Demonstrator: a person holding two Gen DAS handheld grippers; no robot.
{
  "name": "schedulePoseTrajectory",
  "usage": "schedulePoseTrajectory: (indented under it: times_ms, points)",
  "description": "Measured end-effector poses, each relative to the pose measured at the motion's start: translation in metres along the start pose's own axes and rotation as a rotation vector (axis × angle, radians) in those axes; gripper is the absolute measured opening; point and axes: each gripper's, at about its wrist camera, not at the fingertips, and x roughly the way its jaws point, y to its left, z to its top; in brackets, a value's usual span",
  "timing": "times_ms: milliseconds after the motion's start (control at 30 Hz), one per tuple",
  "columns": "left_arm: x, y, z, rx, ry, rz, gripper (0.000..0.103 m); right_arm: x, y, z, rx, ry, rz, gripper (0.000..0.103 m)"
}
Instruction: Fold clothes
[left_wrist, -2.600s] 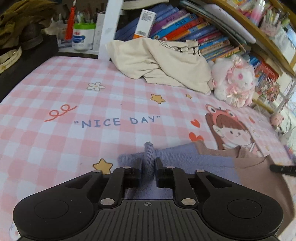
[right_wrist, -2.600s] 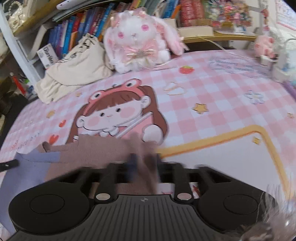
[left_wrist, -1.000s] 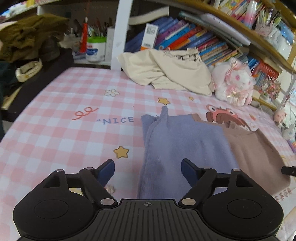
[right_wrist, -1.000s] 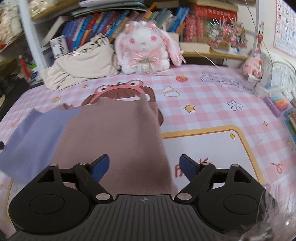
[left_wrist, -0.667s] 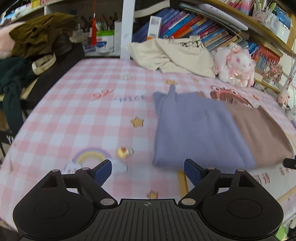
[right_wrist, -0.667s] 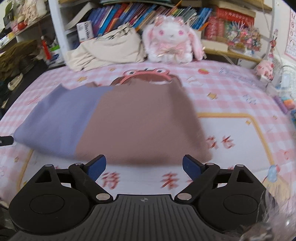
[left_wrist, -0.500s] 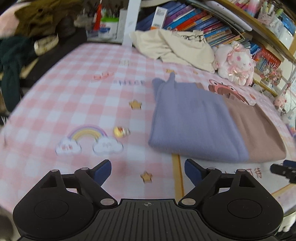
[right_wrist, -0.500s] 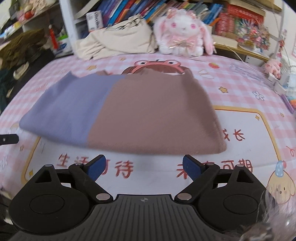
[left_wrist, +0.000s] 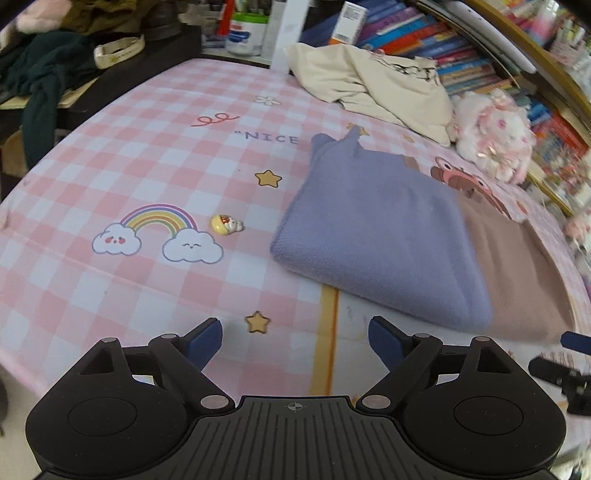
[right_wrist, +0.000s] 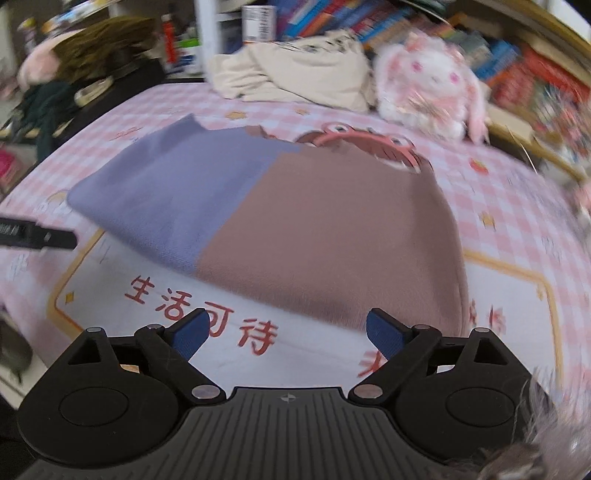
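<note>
A folded garment, lilac (left_wrist: 380, 229) on its left half and dusty brown (left_wrist: 517, 266) on its right, lies flat on the pink checked mat (left_wrist: 155, 155). In the right wrist view the same garment (right_wrist: 288, 206) fills the middle. My left gripper (left_wrist: 295, 341) hangs open over the mat's near edge, short of the lilac corner, with nothing between its fingers. My right gripper (right_wrist: 288, 332) is open too, just short of the brown hem. Each gripper's tip shows at the edge of the other's view.
A crumpled cream garment (left_wrist: 373, 81) and a white plush rabbit (left_wrist: 495, 136) sit at the back by the bookshelf (left_wrist: 461, 55). A small yellow figurine (left_wrist: 225, 225) lies left of the lilac half. Dark clothes (left_wrist: 40, 77) pile up at the far left.
Both grippers let go of the garment, opened, and drew back toward the mat's near edge. The garment now lies folded flat and farther from both cameras.
</note>
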Motion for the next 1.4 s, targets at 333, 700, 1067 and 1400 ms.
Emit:
schedulePoseTrajectory:
  times_ms: [333, 700, 1067, 1400]
  points:
    - [0.006, -0.056, -0.021, -0.221, -0.007, 0.083, 0.096, -0.009, -0.062, 0.006, -0.209, -0.055, 0.069, 0.101]
    - [0.001, -0.094, -0.054, -0.558, -0.065, 0.067, 0.099, -0.005, -0.137, -0.006, -0.163, -0.056, 0.209, 0.101]
    - [0.005, -0.077, -0.052, -0.740, -0.115, 0.041, 0.100, 0.000, -0.158, -0.005, -0.118, -0.054, 0.242, 0.101]
    - [0.013, -0.045, -0.039, -0.936, -0.153, -0.073, 0.099, 0.003, -0.165, 0.003, -0.098, -0.082, 0.133, 0.101]
